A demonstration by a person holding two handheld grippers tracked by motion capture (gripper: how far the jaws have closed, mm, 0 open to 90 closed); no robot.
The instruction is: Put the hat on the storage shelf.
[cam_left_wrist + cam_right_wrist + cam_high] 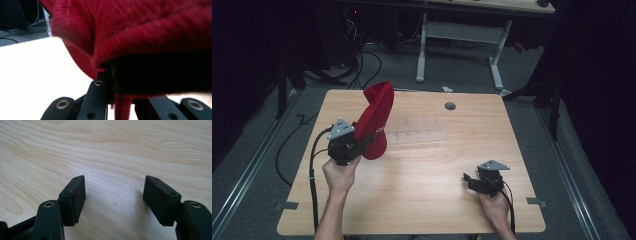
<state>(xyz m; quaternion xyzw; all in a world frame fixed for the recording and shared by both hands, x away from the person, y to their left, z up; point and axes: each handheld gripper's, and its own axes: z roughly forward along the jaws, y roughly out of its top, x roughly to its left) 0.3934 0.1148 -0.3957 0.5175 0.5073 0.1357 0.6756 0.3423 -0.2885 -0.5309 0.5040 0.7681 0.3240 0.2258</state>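
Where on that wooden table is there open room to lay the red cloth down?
Widest bare wood lies between the red cloth in the left gripper and the open right gripper. The far right corner beyond the grey grommet is free too. It is crowded around the left gripper.

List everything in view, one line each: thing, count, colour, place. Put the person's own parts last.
cloth: one, red, held up off the table's left half, its lower end clamped in the left gripper
table: one, light wood, centre of the high view
grommet: one, grey, round, far side of the table top
desk: one, white legs, on the floor beyond the table
cables: several, black, on the floor at far left
left gripper: one, black, shut on the cloth
right gripper: one, black, jaws open over bare wood, near right of the table
hands: two, at the near edge
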